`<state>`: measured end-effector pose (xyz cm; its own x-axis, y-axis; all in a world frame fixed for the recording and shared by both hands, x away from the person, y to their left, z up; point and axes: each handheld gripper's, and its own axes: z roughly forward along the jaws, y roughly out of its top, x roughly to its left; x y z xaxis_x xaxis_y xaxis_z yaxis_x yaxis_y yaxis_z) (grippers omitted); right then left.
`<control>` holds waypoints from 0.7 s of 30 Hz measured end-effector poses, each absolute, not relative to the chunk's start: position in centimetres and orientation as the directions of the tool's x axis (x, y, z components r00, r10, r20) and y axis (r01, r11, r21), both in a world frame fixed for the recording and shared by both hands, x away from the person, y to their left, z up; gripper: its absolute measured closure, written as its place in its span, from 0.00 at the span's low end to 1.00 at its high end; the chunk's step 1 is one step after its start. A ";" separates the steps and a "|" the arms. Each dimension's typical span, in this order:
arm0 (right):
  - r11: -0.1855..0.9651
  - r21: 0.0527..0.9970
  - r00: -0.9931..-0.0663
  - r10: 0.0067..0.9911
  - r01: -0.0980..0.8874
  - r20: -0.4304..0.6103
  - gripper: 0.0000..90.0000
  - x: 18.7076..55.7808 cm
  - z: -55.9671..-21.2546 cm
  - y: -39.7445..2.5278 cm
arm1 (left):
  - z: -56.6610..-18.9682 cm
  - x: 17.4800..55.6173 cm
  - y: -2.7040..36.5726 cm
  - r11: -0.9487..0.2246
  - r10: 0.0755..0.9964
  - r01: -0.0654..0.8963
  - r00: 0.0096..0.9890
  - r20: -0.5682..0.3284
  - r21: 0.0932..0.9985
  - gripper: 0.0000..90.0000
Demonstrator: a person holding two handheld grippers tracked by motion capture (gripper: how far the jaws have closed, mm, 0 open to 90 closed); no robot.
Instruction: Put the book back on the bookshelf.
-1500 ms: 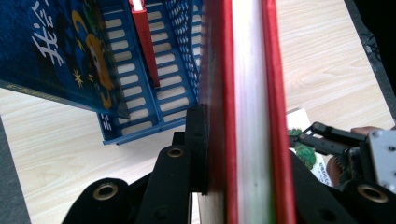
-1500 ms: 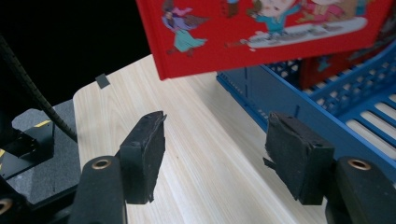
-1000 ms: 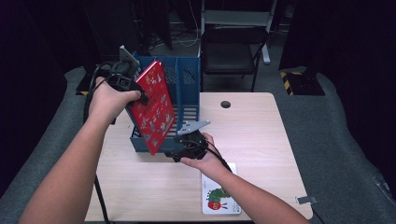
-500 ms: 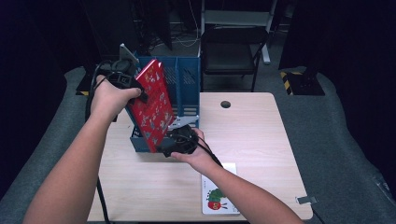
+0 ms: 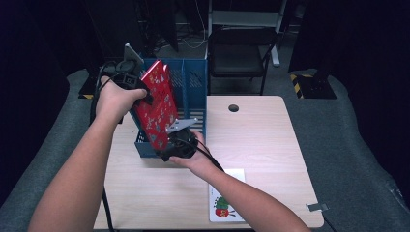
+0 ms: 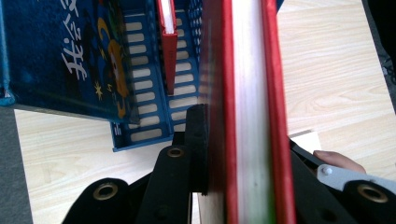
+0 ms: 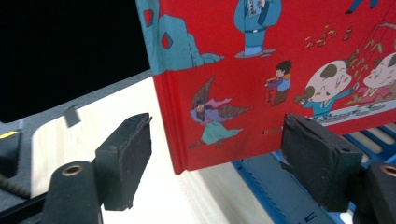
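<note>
Your left gripper (image 5: 145, 96) is clamped on the red book (image 5: 157, 106): in the left gripper view its jaws press both covers with the white page edge (image 6: 250, 112) running straight out between them. You hold the book tilted above the blue file rack (image 5: 193, 89), upper edge in your grip, lower corner hanging toward your right hand.

Beyond those jaws, the left gripper view looks down into the rack: a thin red book (image 6: 166, 42) already stands in one slot, and a blue book (image 6: 70, 56) fills the space to the left of it.

Your right gripper (image 7: 217, 154) is spread wide, jaws standing either side of the red book's lower corner (image 7: 187, 161) without touching it. Past that corner lie the pale table (image 7: 116, 116) and the rack's blue slats (image 7: 373, 135).

This looks like the filing step: the book is lifted and being lined up with a slot, not yet entered. Next, use the right gripper to steady or nudge the lower corner so the spine squares with the dividers, then lower with the left. Watch that the corner clears the rack's front wall rather than catching on it.

A caterpillar book (image 5: 223, 203) lies flat on the table beneath your right forearm, well apart from the rack.
</note>
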<state>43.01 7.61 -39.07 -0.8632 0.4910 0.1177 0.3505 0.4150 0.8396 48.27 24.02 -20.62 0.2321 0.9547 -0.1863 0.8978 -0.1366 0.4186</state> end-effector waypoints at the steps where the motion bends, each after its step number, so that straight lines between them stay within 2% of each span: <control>1: 0.416 0.843 -0.863 0.493 0.341 0.106 0.27 43.1 -39.0 7.7 | -20.6 48.3 24.0 -0.137 0.955 0.898 0.232 -0.186 0.419 0.88; 6: 0.402 0.841 -0.842 0.528 0.362 0.110 0.28 43.6 -38.9 8.2 | -20.6 48.5 23.9 -0.127 0.955 0.897 0.226 -0.191 0.423 0.88; 13: 0.402 0.838 -0.847 0.516 0.369 0.126 0.30 44.1 -39.0 8.5 | -20.7 48.8 24.2 -0.111 0.960 0.902 0.206 -0.190 0.417 0.88; 21: 0.415 0.836 -0.855 0.505 0.360 0.118 0.38 44.8 -38.7 8.9 | -20.6 49.0 24.5 -0.086 0.965 0.903 0.181 -0.190 0.421 0.88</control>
